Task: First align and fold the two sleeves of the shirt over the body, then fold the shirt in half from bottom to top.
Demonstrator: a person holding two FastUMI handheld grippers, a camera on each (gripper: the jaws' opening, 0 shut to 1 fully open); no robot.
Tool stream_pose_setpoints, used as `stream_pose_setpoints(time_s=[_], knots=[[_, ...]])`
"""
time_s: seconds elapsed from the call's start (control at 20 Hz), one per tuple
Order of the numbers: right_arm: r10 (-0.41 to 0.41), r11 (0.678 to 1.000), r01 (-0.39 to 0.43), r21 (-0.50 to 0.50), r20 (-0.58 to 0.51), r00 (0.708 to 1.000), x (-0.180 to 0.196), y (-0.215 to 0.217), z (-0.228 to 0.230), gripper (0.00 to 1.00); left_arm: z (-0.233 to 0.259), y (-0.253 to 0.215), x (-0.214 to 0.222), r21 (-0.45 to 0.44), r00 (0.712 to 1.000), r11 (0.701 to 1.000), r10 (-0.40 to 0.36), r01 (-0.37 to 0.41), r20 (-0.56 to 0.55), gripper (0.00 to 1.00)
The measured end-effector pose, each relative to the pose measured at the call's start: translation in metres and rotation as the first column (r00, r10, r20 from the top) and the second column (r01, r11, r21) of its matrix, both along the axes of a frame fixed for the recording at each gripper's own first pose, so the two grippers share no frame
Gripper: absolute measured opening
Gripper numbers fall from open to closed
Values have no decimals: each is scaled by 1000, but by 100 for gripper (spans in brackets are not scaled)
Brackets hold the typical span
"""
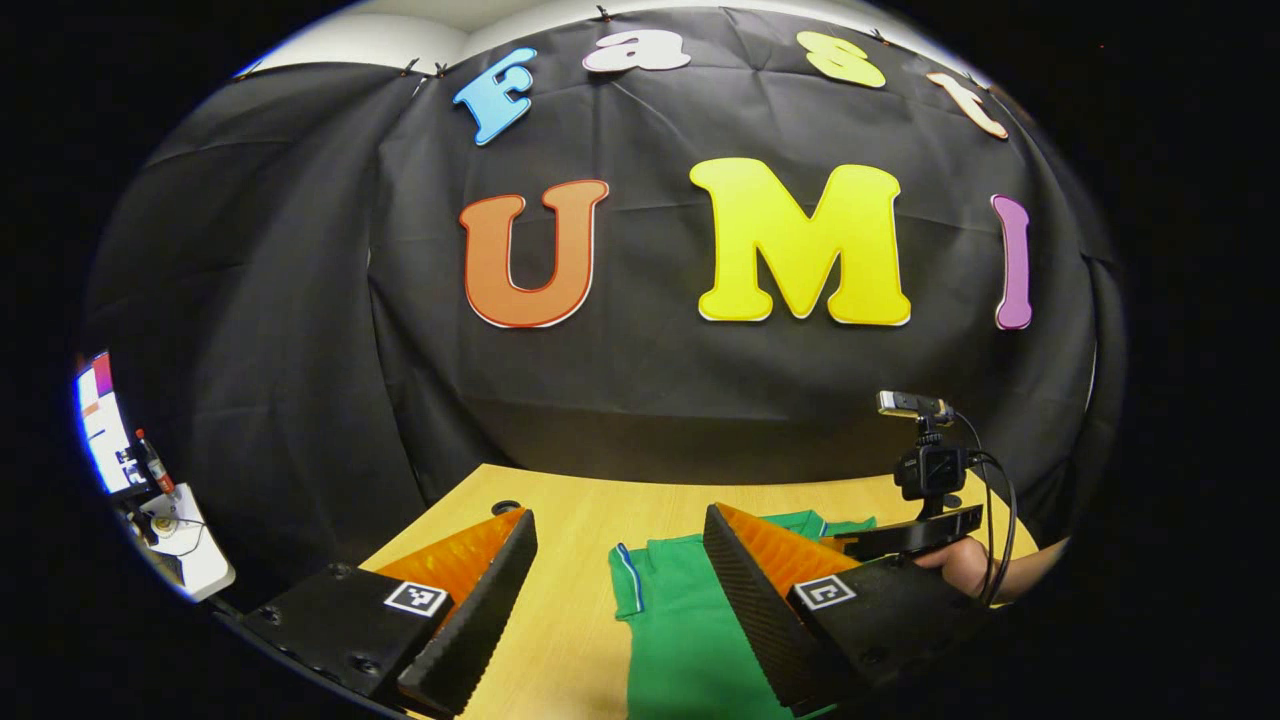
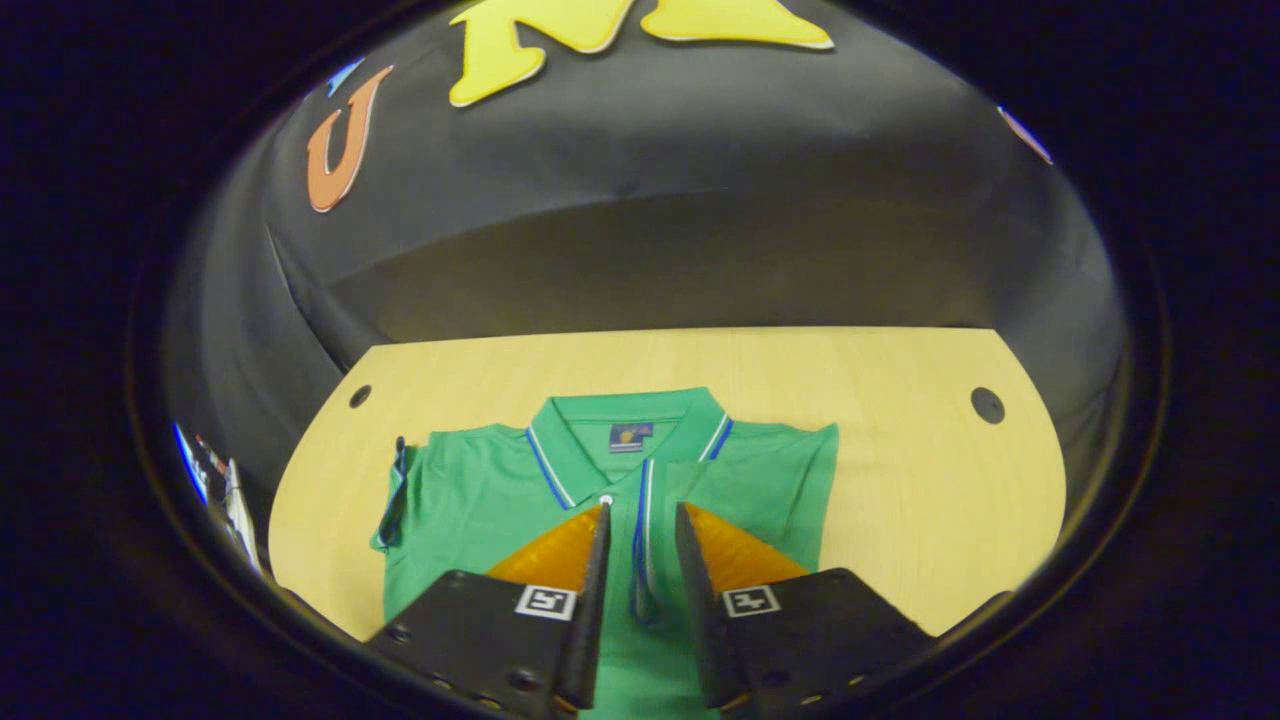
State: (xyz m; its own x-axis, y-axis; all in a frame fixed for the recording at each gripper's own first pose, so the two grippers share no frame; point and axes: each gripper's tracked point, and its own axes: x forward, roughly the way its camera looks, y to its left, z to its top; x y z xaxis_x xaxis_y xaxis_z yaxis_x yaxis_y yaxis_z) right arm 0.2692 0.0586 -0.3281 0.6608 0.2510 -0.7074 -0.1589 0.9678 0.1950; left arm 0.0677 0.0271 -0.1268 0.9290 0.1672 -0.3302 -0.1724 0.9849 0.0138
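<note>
Here, view by view.

Left gripper view
- Left gripper (image 1: 620, 560): fingers spread wide, nothing between them, raised above the table.
- Table (image 1: 560, 500): light wood, a round hole near its far left corner.
- Shirt (image 1: 680, 620): green, flat on the table, a sleeve hem with white and blue trim at its left edge; partly hidden behind the near right finger.
- Right gripper (image 1: 905, 535): seen farther off at the right, held by a hand (image 1: 965, 565), a small camera on a mount on top with cables hanging; jaw state not readable from here.
- Monitor (image 1: 100, 425): lit, at the far left edge beside a white stand.

Right gripper view
- Right gripper (image 2: 640, 560): fingers narrowed to a slim gap, hanging over the placket below the collar; possibly brushing the cloth, though contact cannot be told.
- Shirt (image 2: 480, 500): laid face up in the middle of the table, collar (image 2: 625, 420) toward the booth wall, the sleeves apparently folded in over the body.
- Table (image 2: 930, 500): bare wood to the right of the shirt, one hole at each far corner.
</note>
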Motion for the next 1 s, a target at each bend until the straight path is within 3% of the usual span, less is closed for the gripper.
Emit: stream_pose_setpoints(time_s=[0.15,0.2,0.4,0.65,0.75,1.0], knots=[[-9,1000,9,-3,51,999,-6,0,24,95,-5,4,2,-16,1000,1000,-15,15,2,100],[-20,1000,20,-9,65,998,-13,-3,32,99,-10,3,7,-28,1000,999,-27,27,1,100],[-2,999,7,-40,133,991,-57,-19,77,96,-44,-1,26,-106,996,991,-81,76,-39,100],[-16,998,26,-60,154,988,-130,-43,114,96,-120,-21,59,-189,968,974,-160,123,-193,100],[-38,997,48,-62,148,988,-155,-56,121,93,-152,-24,67,-203,953,972,-167,117,-254,100],[-80,988,99,-117,160,984,-186,-97,128,96,-223,-11,82,-211,916,975,-148,72,-372,100]])
